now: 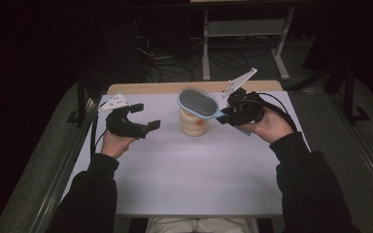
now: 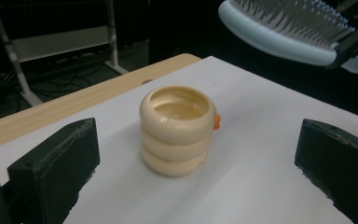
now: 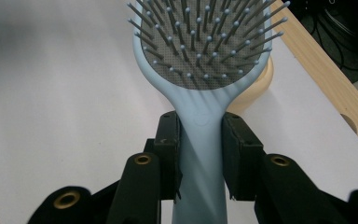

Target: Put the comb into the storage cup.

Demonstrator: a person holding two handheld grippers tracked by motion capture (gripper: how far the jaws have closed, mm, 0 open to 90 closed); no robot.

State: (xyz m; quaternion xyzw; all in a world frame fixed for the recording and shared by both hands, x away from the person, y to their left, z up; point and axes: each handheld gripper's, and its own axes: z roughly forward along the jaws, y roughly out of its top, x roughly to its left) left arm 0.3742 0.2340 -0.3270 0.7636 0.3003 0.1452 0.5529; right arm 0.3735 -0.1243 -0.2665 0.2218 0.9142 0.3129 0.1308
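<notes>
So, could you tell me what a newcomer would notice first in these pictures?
Probably the light blue hairbrush, clamped by its handle in the right gripper and held bristles up above the cream ringed holder near the table's far edge. Next, the left gripper, jaws wide open and empty, left of the holder.

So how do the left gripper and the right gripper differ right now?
The left gripper is open with nothing between its jaws, while the right gripper is shut on the blue hairbrush by its handle. The left gripper sits off to the side of the cream ringed cup, while the right gripper holds the brush head above that cup. Both are black, hand-held and raised off the white table.
</notes>
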